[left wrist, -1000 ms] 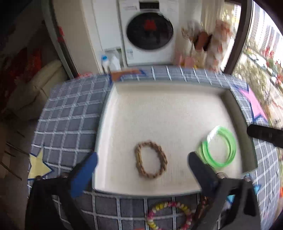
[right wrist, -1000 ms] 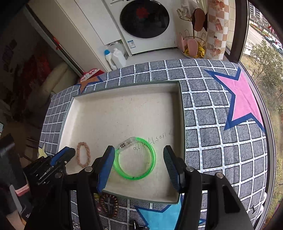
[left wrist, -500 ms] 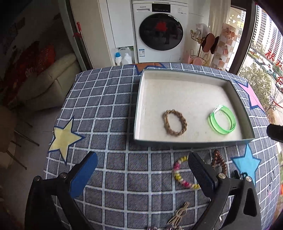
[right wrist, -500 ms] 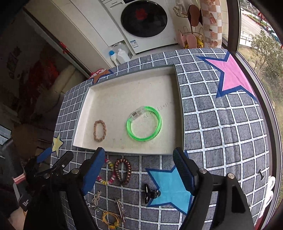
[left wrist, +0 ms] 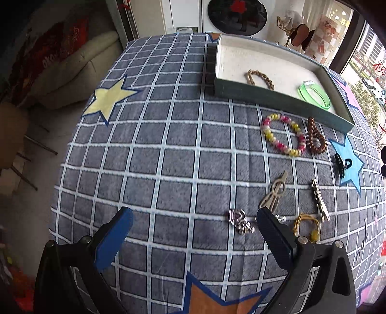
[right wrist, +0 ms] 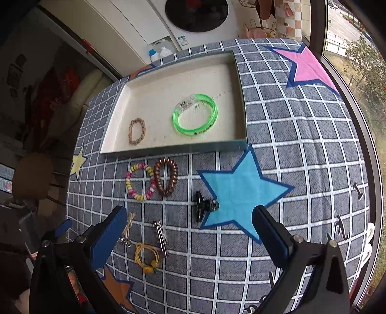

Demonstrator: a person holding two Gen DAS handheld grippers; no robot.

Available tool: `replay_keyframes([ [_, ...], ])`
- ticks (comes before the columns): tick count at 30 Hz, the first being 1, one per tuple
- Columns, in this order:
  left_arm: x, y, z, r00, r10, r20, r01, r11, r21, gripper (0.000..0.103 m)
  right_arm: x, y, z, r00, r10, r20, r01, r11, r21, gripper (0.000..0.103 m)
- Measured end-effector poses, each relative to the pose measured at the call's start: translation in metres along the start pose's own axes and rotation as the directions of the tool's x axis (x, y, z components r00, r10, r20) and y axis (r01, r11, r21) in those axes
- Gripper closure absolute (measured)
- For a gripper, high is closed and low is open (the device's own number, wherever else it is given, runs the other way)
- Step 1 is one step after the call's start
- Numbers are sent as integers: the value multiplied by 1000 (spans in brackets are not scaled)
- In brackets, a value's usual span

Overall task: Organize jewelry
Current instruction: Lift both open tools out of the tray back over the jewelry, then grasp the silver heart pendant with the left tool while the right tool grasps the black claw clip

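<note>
A shallow tray (right wrist: 241, 96) (left wrist: 265, 93) holds a green bangle (right wrist: 195, 113) (left wrist: 313, 94) and a tan braided bracelet (right wrist: 137, 131) (left wrist: 260, 76). On the cloth in front of it lie a pink-yellow bead bracelet (right wrist: 140, 182) (left wrist: 282, 134), a brown coil hair tie (right wrist: 166, 176) (left wrist: 314, 139), a black claw clip (right wrist: 202, 207) (left wrist: 341, 165), metal clips (right wrist: 161, 238) (left wrist: 319, 200), a yellow hair tie (right wrist: 147, 257) (left wrist: 306, 224) and a silver charm (left wrist: 238, 218). My left gripper (left wrist: 193, 238) and right gripper (right wrist: 190, 235) are open and empty, above the cloth.
The round table wears a grey checked cloth with coloured stars (right wrist: 241, 190). A washing machine (right wrist: 200, 14) stands beyond the table. A sofa (left wrist: 72, 65) is at the left and a window (right wrist: 357, 48) at the right.
Both grippers have pulled back from the tray towards the near side of the table. The loose jewelry in front of the tray has come into view.
</note>
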State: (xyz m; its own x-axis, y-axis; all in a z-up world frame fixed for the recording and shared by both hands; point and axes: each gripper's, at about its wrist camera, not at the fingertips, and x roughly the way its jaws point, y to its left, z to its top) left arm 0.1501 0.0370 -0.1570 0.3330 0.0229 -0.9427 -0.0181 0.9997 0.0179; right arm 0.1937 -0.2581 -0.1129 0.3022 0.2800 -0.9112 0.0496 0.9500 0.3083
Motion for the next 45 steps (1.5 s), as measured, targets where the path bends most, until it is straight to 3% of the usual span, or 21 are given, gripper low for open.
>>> replay_keyframes([
  [6, 9, -5, -15, 998, -14, -62, 13, 1000, -11, 0, 13, -7, -29, 996, -42, -76, 45, 998, 37, 0],
  [16, 17, -11, -19, 996, -26, -86, 26, 1000, -9, 0, 16, -10, -48, 992, -72, -100, 77, 996, 39, 0],
  [24, 25, -15, -20, 996, 8, -89, -8, 1000, 1, 0, 31, -6, -54, 987, -98, -129, 103, 994, 30, 0],
  [32, 28, -12, -21, 996, 8, -85, -9, 1000, -9, 0, 58, -9, -50, 976, -145, -160, 147, 989, 1, 0],
  [41, 35, -5, -13, 996, -3, -87, 2, 1000, -17, 0, 78, -3, -26, 977, -170, -130, 169, 985, -21, 0],
  [45, 27, -18, -11, 996, -29, -83, 27, 999, -18, 13, 85, 0, -10, 978, -178, -111, 177, 984, -20, 3],
])
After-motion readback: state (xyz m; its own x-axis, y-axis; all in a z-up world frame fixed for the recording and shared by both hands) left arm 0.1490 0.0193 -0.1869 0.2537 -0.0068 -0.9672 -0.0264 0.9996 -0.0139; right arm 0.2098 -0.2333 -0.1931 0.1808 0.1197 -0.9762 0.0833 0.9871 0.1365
